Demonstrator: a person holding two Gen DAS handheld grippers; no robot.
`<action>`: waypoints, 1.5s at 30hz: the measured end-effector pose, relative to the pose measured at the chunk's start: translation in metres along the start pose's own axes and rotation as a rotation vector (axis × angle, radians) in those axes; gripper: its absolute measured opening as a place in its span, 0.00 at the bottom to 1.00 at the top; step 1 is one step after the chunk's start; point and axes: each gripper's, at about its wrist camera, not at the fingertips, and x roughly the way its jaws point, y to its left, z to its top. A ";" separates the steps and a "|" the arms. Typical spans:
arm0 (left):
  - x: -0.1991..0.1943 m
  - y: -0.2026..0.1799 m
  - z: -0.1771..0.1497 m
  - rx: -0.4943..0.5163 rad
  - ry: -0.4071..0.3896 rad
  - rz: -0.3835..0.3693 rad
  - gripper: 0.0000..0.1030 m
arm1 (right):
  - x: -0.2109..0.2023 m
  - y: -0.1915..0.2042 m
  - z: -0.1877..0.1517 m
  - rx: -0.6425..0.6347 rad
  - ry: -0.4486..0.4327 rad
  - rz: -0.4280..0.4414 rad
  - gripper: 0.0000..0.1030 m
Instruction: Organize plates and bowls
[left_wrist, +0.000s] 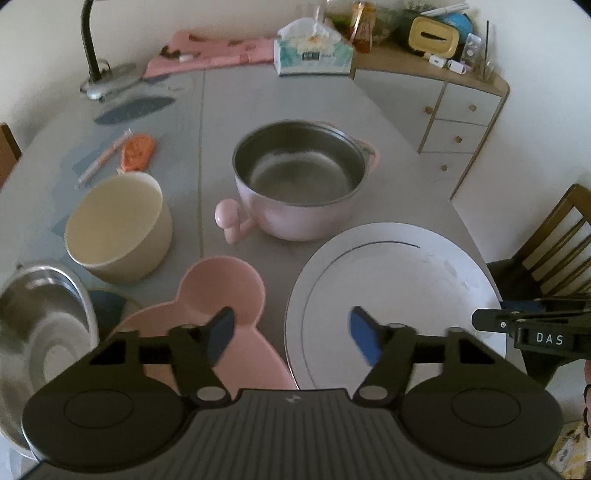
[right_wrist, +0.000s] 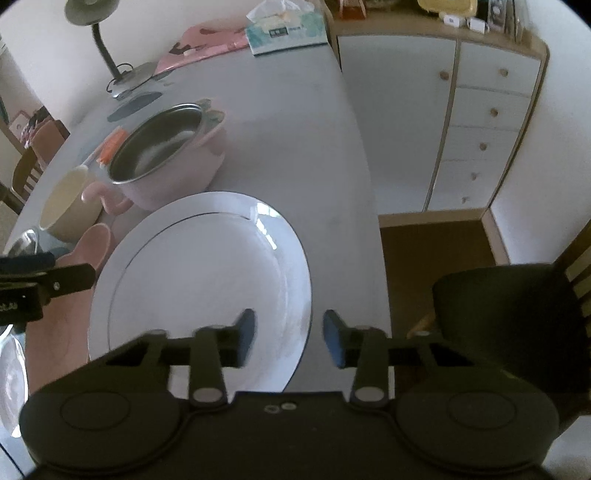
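A large white plate (left_wrist: 399, 291) lies at the table's near right; it also shows in the right wrist view (right_wrist: 199, 273). A pink bear-shaped plate (left_wrist: 210, 295) lies left of it, also in the right wrist view (right_wrist: 92, 243). A pink pot with a steel inside (left_wrist: 299, 184) stands behind them. A beige bowl (left_wrist: 118, 229) and a steel bowl (left_wrist: 40, 328) sit at the left. My left gripper (left_wrist: 291, 332) is open and empty above the gap between the two plates. My right gripper (right_wrist: 288, 336) is open and empty over the white plate's near right rim.
A desk lamp (left_wrist: 96, 70), pink cloth (left_wrist: 214, 51) and tissue pack (left_wrist: 314, 51) sit at the table's far side. An orange item and a pen (left_wrist: 107, 155) lie at the left. A drawer cabinet (right_wrist: 480, 110) and a wooden chair (left_wrist: 554, 243) stand to the right.
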 end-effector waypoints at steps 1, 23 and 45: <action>0.003 0.001 0.001 -0.001 0.009 -0.003 0.58 | 0.002 -0.002 0.002 0.012 0.010 0.012 0.30; 0.029 -0.002 -0.003 0.018 0.099 -0.042 0.20 | 0.010 -0.022 0.004 -0.004 0.058 0.098 0.10; 0.051 0.003 -0.008 -0.074 0.180 -0.155 0.17 | 0.011 -0.038 0.004 0.005 0.093 0.111 0.14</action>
